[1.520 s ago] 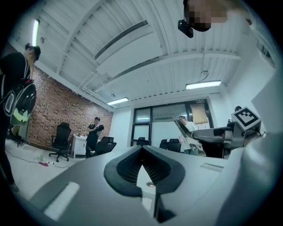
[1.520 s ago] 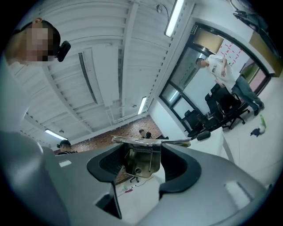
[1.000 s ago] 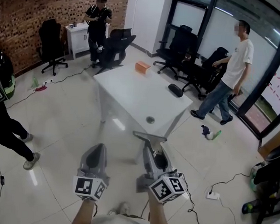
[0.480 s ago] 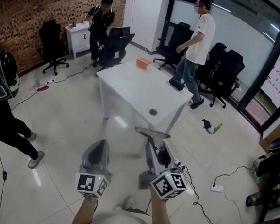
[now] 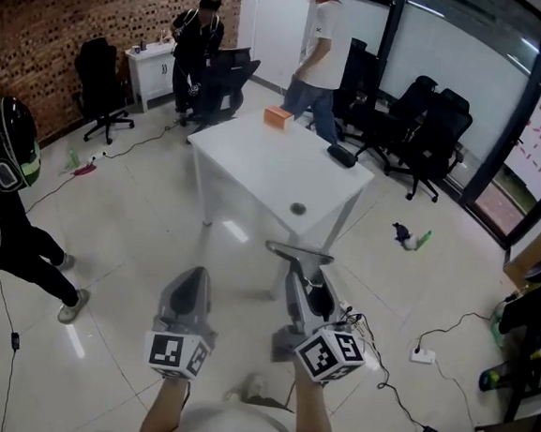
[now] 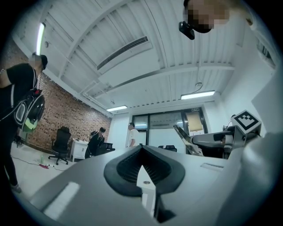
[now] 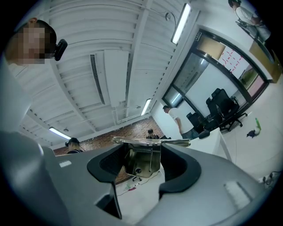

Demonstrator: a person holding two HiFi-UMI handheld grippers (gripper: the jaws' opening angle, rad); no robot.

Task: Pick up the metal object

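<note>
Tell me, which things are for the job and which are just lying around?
For the job:
metal object, clamped in the right gripper; left gripper, shut and empty.

Just lying about:
white table, with an orange box, a black pouch and a small round thing on it; office chairs.

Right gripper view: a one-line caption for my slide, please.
Right gripper shut on the metal object, aimed up at the ceiling light and glass wall.

Bright, even light from long white ceiling tube lamps (image 7: 181,23) above me; the glossy pale floor tiles (image 5: 76,339) glare, and fisheye edges curve into black corners.
</note>
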